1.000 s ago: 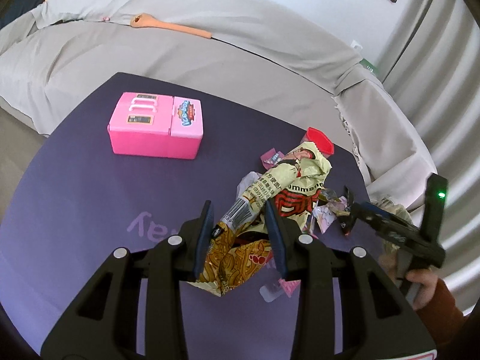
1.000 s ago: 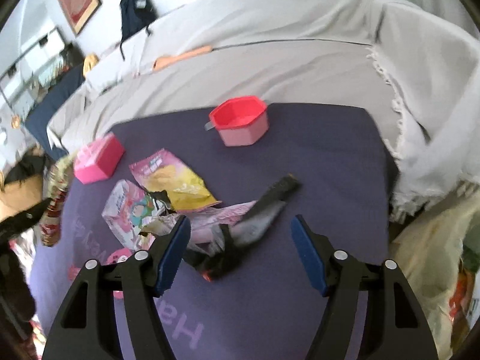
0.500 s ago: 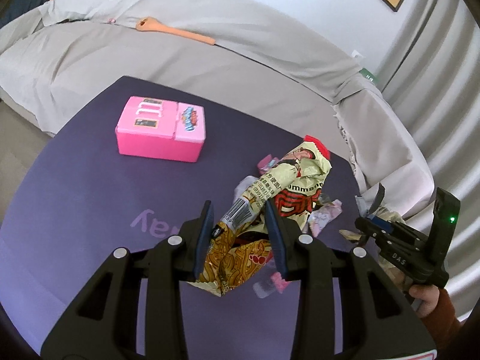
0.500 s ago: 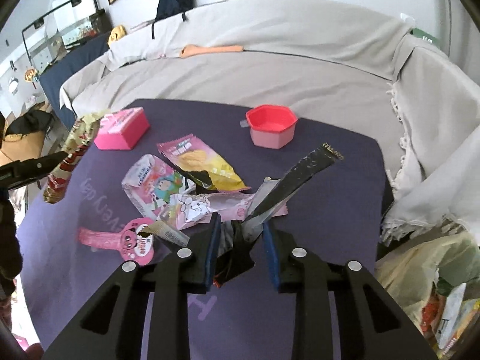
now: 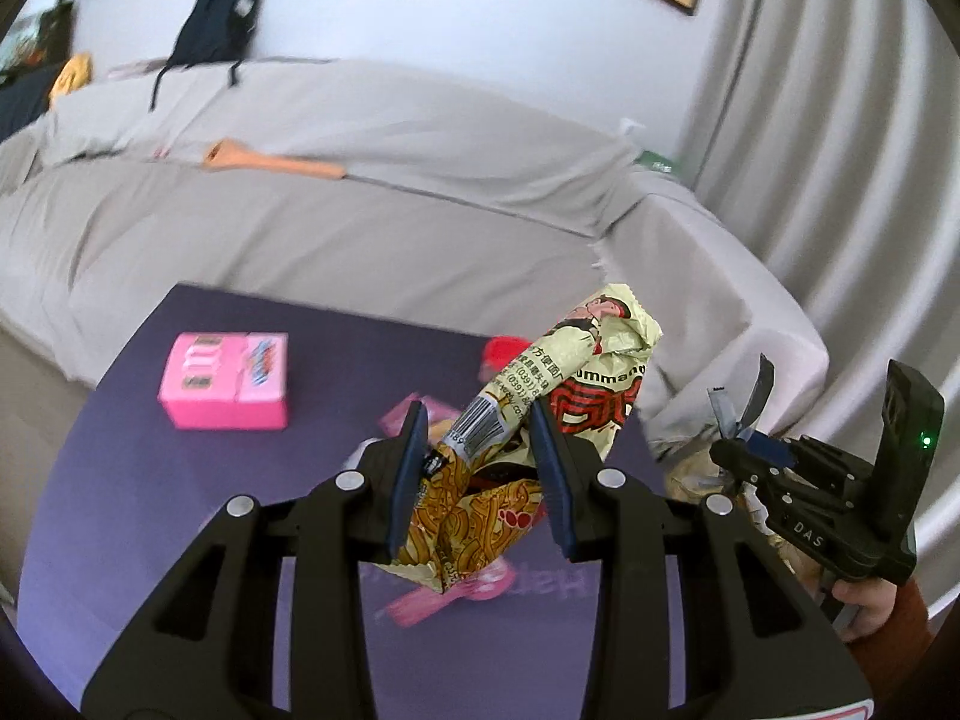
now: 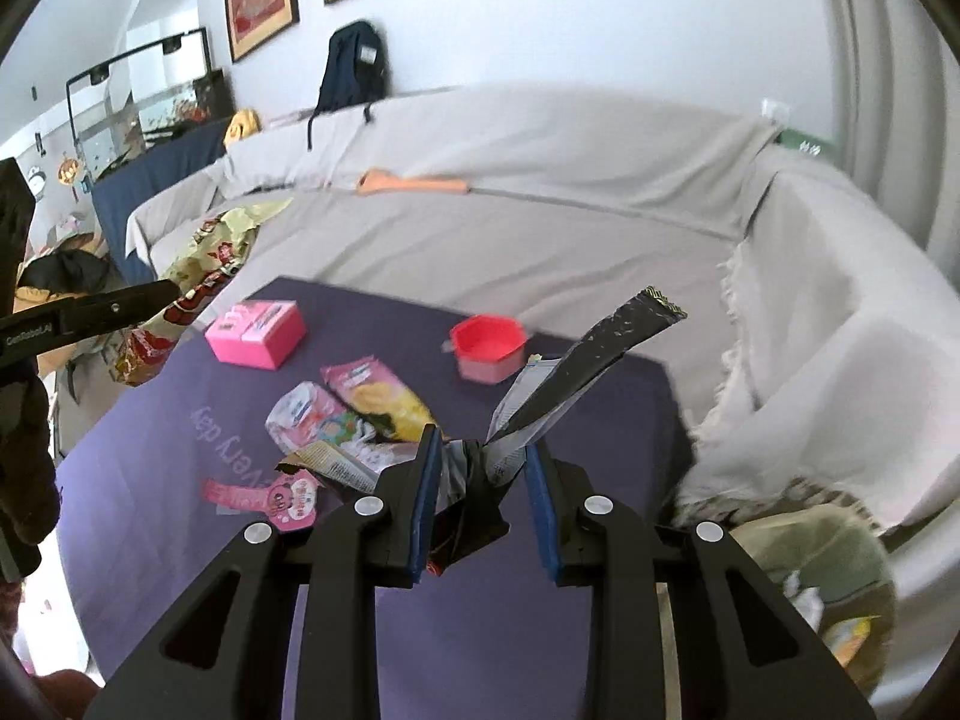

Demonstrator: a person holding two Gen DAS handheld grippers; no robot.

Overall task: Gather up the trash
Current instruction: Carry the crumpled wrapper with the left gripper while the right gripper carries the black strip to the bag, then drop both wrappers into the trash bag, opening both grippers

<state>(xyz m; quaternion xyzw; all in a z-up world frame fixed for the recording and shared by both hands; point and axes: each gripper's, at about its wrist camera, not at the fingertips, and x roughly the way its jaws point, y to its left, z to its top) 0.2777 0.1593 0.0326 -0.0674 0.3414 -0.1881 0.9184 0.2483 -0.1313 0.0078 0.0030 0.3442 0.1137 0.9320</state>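
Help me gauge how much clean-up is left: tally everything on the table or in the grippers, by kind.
Held wrappers: 2, the noodle packet in the left gripper, the dark sachet in the right gripper
Loose wrappers on the table: 5
Pink box: 1
Red cup: 1
Total: 9

Readable text you have here: the snack wrapper point(image 5: 576, 396) shows "ommand", a barcode and part of a phone no. "(0391)". The right gripper point(image 5: 735, 450) body reads "DAS". The left gripper point(image 6: 171, 294) arm reads "GenRobot.AI". The purple table point(image 6: 180, 450) carries mirrored letters, approx. "very day".
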